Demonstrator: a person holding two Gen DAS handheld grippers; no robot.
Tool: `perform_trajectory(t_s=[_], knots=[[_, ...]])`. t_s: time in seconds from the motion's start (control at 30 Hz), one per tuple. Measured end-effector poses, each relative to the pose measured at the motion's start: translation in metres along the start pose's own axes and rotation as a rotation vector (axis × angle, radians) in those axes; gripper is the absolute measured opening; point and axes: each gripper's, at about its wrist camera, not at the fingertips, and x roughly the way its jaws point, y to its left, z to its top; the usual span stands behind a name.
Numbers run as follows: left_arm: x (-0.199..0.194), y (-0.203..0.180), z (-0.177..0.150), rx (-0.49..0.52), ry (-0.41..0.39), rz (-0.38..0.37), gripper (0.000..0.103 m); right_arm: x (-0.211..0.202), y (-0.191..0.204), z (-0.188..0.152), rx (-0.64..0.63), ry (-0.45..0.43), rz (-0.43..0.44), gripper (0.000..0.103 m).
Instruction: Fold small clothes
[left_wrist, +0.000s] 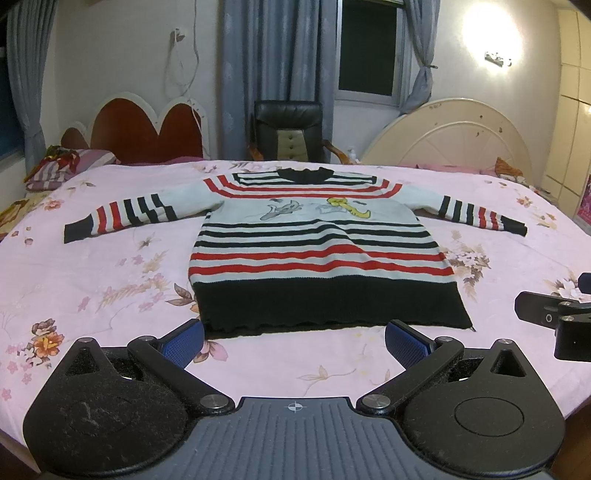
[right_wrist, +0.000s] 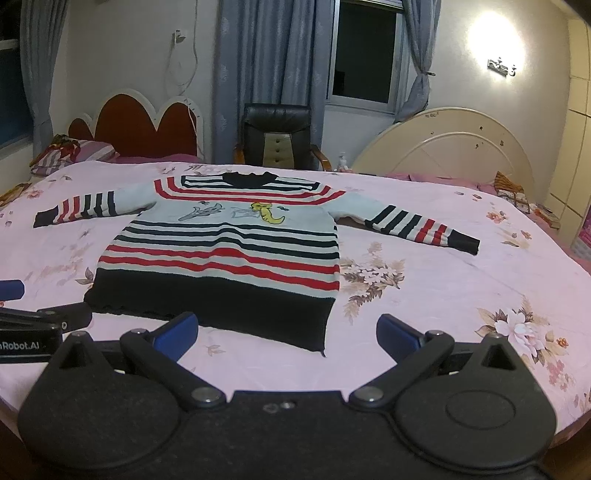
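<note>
Ribbed blue gripper pads, striped knit sweater

Black chair behind floral bedsheet; striped pillow left.

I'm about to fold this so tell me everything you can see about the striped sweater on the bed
The sweater is a small knitted pullover, pale with red and black stripes, a wide black hem band, black collar and cuffs, and cartoon figures across the chest. It lies flat and face up on the pink floral bedsheet, not yet folded, both sleeves spread out sideways, hem nearest the cameras. Only the sheet touches it; the open left tool and right tool hover short of the hem.
</note>
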Motion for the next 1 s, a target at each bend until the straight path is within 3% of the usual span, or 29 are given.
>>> perform_trajectory(t_s=[0.3, 0.43, 0.53, 0.67, 0.73, 0.83, 0.87, 0.97, 1.0], knots=[[0.006, -0.001, 0.001, -0.009, 0.018, -0.019, 0.103, 0.006, -0.001, 0.000, -0.003, 0.012, 0.005, 0.102], [0.030, -0.010, 0.004, 0.011, 0.107, -0.071, 0.103, 0.015, -0.018, -0.001, 0.069, 0.029, 0.021, 0.102], [0.041, -0.019, 0.010, 0.001, 0.084, -0.072, 0.103, 0.030, -0.035, 0.001, 0.090, 0.036, -0.015, 0.102], [0.063, -0.022, 0.028, -0.015, 0.020, -0.076, 0.103, 0.053, -0.069, 0.010, 0.138, 0.025, -0.039, 0.102], [0.083, -0.020, 0.042, -0.029, 0.001, -0.147, 0.103, 0.071, -0.098, 0.019, 0.200, 0.017, -0.047, 0.102], [0.114, -0.022, 0.063, -0.055, -0.005, -0.101, 0.103, 0.098, -0.141, 0.033, 0.258, -0.015, -0.089, 0.101], [0.124, -0.024, 0.069, -0.063, -0.015, -0.076, 0.103, 0.108, -0.154, 0.038, 0.272, -0.029, -0.110, 0.095], [0.159, -0.030, 0.086, -0.085, -0.020, -0.034, 0.103, 0.151, -0.206, 0.056, 0.341, -0.049, -0.168, 0.061], [0.172, -0.032, 0.091, -0.095, -0.009, -0.027, 0.103, 0.169, -0.226, 0.061, 0.382, -0.046, -0.181, 0.057]])
